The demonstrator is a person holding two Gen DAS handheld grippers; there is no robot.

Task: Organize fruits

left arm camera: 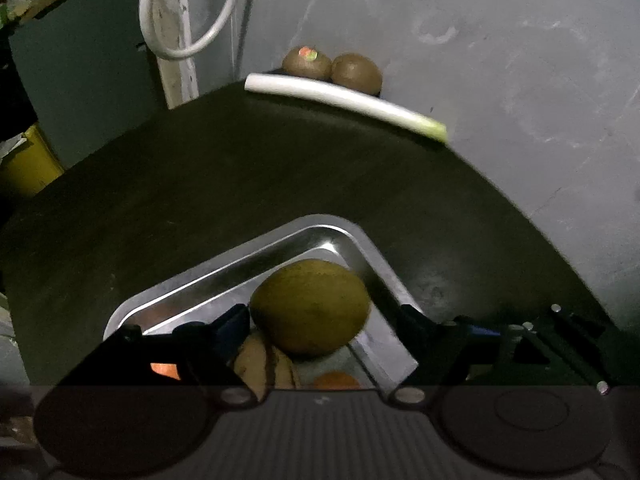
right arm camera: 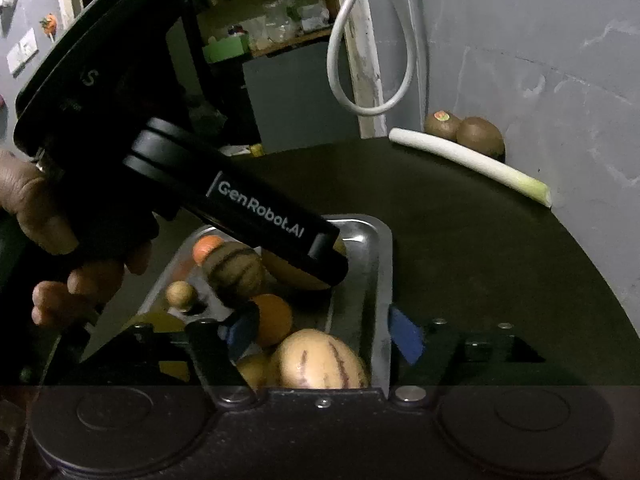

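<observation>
Two kiwis sit far ahead of your left hand-held gripper, whose fingers stand wide around a yellow-green fruit in the metal tray; your right hand-held gripper gapes above a striped melon.

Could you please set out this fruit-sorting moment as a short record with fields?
surface: dark round table
container: metal tray, holding mixed fruit
left gripper: open around a yellow-green round fruit over the tray; contact unclear
right gripper: open, above a pale striped fruit in the tray
outside tray: two kiwis by the wall, a white leek stalk lying in front of them
also in tray: orange fruit, dark striped fruit
</observation>
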